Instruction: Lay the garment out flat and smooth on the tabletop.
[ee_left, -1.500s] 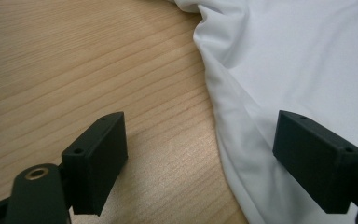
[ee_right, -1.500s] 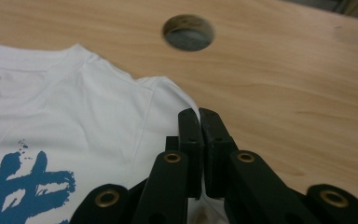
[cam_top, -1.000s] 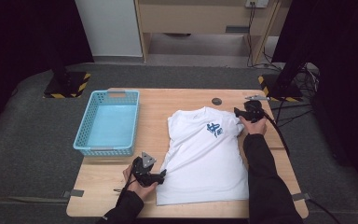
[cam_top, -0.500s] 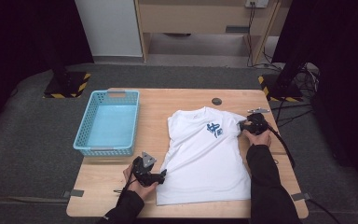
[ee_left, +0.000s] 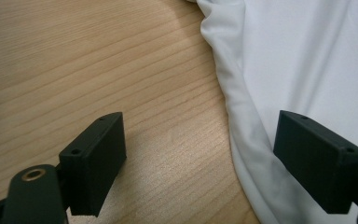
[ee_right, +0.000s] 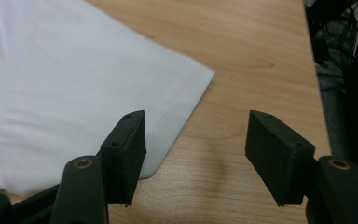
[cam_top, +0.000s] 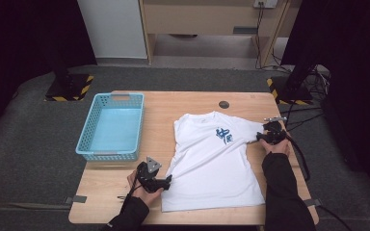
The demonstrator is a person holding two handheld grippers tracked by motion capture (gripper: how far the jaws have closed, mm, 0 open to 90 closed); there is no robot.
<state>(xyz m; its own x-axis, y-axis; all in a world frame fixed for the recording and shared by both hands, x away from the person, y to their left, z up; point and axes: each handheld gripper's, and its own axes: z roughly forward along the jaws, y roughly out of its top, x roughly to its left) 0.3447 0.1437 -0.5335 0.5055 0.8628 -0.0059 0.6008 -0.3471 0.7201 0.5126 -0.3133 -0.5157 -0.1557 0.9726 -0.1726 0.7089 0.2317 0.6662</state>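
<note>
High view: a white shirt (cam_top: 217, 163) with a blue print on the chest lies spread flat, face up, on the right half of a wooden table (cam_top: 192, 103), collar toward the far edge and hem near the person's side. The left gripper (cam_top: 167, 180) sits at the shirt's lower left side edge, held low over the wood by the left hand (cam_top: 142, 185). In the left gripper view its jaws stand spread wide, one over bare table and the other over the cloth, with the rumpled side seam of the shirt (ee_left: 279, 84) running between them; the pads do not press on it. The right gripper (cam_top: 260, 136) is at the end of the shirt's right sleeve, near the table's right edge, held by the right hand (cam_top: 274, 144). In the right gripper view its jaws are apart and have just been opening a little; one jaw is over the hemmed sleeve (ee_right: 168, 102) edge, the other over bare wood, and nothing is pinched. A blue basket (cam_top: 111, 126) stands on the left part of the table, well apart from the shirt. A small dark round disc (cam_top: 224, 104) sits in the tabletop beyond the collar.
</note>
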